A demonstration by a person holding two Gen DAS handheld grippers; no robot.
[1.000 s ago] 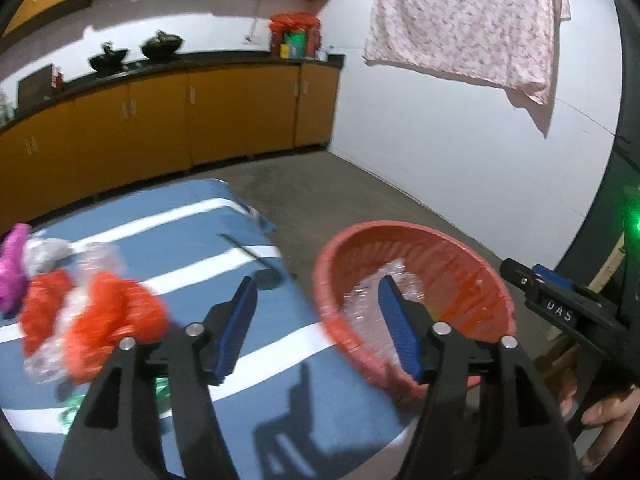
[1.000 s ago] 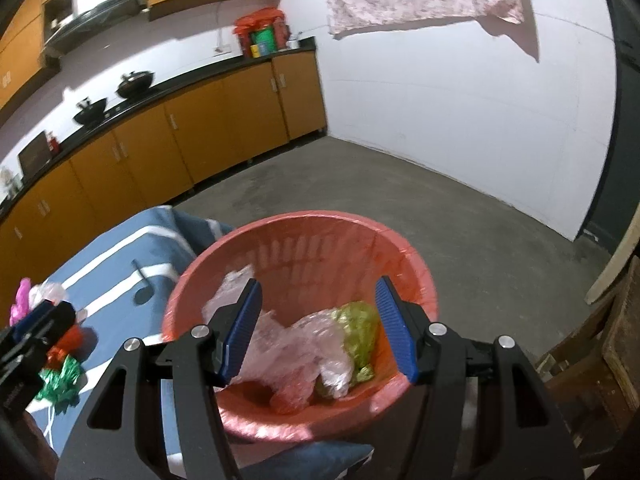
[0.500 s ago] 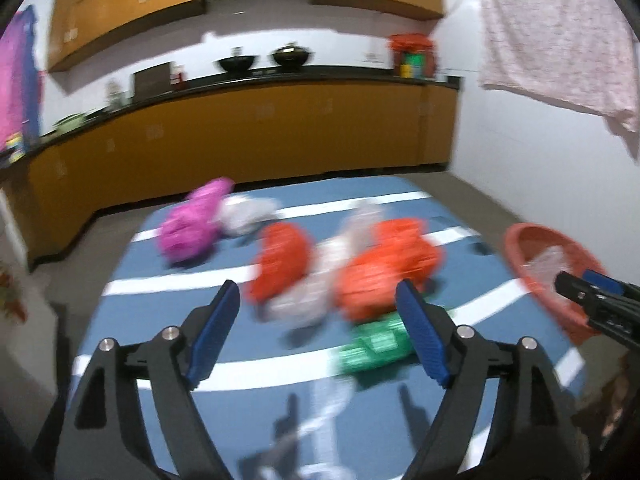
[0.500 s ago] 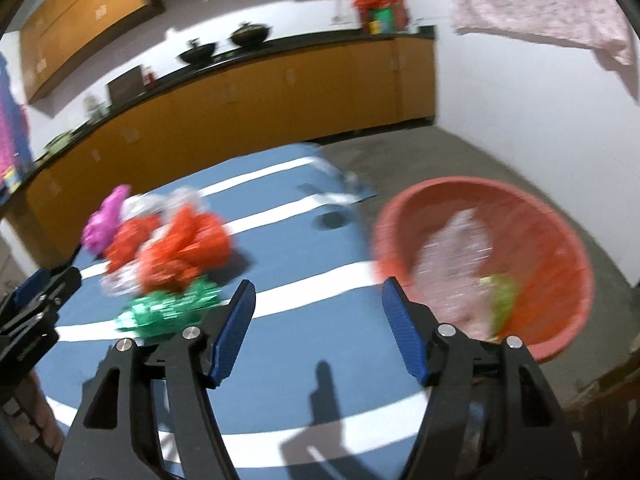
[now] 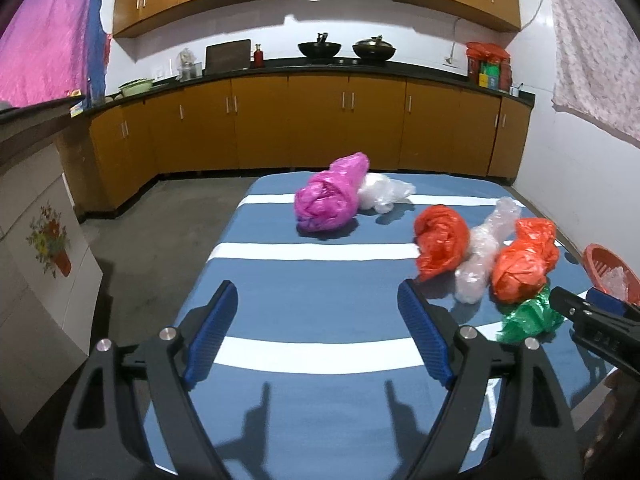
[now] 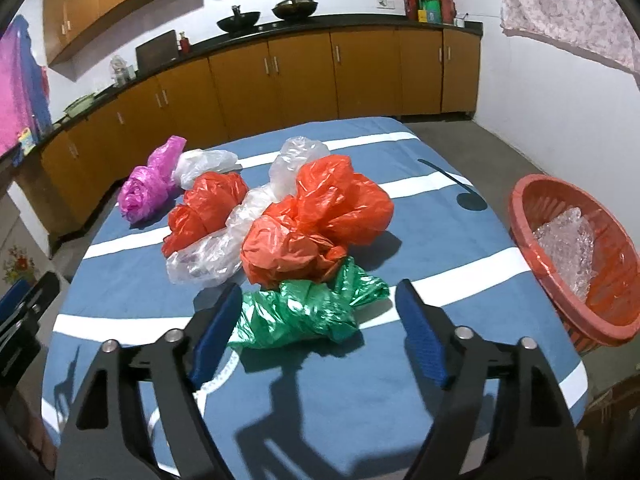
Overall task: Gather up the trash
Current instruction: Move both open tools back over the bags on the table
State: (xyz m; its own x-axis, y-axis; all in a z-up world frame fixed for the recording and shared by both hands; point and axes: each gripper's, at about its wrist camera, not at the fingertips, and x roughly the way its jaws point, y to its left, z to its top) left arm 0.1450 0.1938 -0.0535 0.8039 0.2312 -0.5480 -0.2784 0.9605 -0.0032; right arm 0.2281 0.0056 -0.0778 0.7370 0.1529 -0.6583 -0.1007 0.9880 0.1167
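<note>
Crumpled plastic bags lie on the blue striped table (image 6: 420,216). They are a green bag (image 6: 304,312), two orange-red bags (image 6: 320,220) (image 6: 204,208), a clear bag (image 6: 216,252), a pink bag (image 6: 150,184) and a white bag (image 6: 204,162). My right gripper (image 6: 318,292) hovers just above the green bag, its jaws opening, the pads clear of the plastic. My left gripper (image 5: 316,292) is open over bare cloth, with the pink bag (image 5: 328,200) ahead and the orange bags (image 5: 524,264) to its right. The red basket (image 6: 532,196) holds clear bubble wrap (image 6: 568,240).
The basket stands off the table's right edge. A dark ladle-like shape (image 6: 460,188) lies on the cloth near it. Orange cabinets (image 5: 320,128) line the far wall across a grey floor. A white panel with a flower print (image 5: 40,264) stands at the left.
Both views swung left from the red basket onto the table, so the bags now lie ahead and the basket sits at the right. Both pairs of jaws stand wider apart.
</note>
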